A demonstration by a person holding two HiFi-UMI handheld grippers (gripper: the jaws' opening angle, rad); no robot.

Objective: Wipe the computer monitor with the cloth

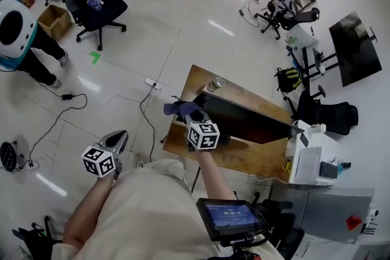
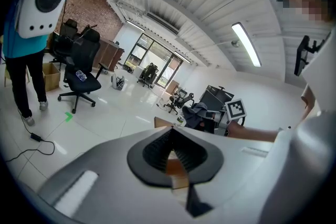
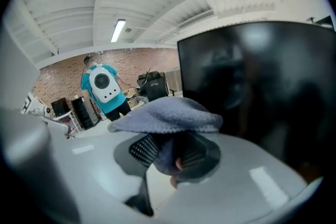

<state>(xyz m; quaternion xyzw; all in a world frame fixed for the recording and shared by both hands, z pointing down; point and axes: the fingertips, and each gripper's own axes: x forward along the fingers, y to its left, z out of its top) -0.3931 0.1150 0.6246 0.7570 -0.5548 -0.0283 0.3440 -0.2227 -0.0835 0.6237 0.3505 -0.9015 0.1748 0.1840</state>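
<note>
The blue-grey cloth [image 1: 181,109] was pinched in the right gripper [image 1: 186,114]. The jaws were closed tightly on its fold, and the rest of the cloth spread over them, just beside the left edge of the dark monitor [image 1: 247,122]. Whether it touched the screen, I could not tell. The monitor stood on a wooden desk [image 1: 244,158]. The left gripper [image 1: 120,137] was well left of the monitor, above the floor, its jaws together and empty.
</note>
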